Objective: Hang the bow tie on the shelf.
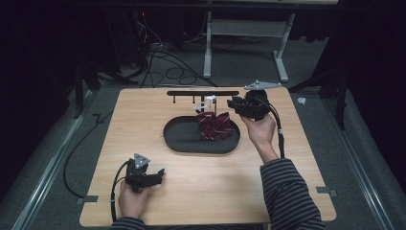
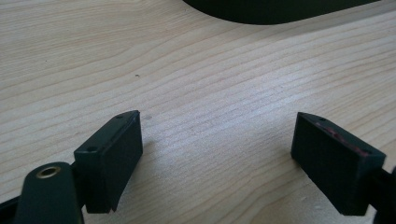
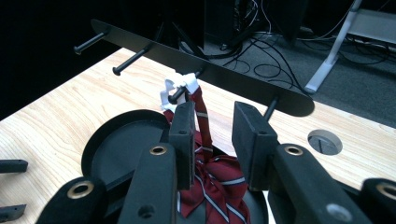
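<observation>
A lab: dark curtains, floor cables, and a bare wooden table.

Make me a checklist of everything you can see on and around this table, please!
Surface: wooden table, bare light wood, round cable hole near the far edge.
Job's things: red striped tie heaped in the black oval tray; its white clip hangs on a peg of the black rack.
Clutter: nothing seen.
Grippers: left gripper open, low over bare wood; right gripper open, jaws either side of the tie's raised strip.
Cables: one trails from each gripper; a tangle lies on the floor behind.
Surroundings: grey carpet, dark curtains, white metal stand.
</observation>
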`<state>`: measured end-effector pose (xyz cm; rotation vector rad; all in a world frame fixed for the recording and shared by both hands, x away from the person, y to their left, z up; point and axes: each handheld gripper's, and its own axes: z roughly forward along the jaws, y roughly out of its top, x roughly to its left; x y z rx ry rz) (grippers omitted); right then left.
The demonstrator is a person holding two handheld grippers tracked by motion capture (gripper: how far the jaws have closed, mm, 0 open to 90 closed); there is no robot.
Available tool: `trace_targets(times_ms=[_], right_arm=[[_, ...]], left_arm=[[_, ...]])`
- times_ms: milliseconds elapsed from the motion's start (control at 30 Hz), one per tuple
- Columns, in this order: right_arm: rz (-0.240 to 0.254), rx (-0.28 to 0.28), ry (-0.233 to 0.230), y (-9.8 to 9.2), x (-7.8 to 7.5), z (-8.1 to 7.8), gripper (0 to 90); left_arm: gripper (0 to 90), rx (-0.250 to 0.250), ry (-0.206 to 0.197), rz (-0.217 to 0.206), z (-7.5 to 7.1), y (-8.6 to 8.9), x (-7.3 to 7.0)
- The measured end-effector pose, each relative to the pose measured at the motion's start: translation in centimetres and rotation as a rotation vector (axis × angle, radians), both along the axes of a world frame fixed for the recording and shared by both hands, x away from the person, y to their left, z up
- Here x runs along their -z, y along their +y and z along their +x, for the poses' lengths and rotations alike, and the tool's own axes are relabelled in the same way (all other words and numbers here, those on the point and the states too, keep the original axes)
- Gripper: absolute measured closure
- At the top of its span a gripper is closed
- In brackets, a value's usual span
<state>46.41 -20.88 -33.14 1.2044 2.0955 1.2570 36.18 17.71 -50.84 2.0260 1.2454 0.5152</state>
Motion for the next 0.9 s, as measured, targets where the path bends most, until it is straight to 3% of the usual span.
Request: trace_targets(times_ms=[900], right_arm=[[0.042, 0.028, -0.013, -3.4, 0.1, -2.0, 71.7]], left_arm=[[16.9, 0.001, 0.001, 0.002, 0.0, 0.0, 0.0]])
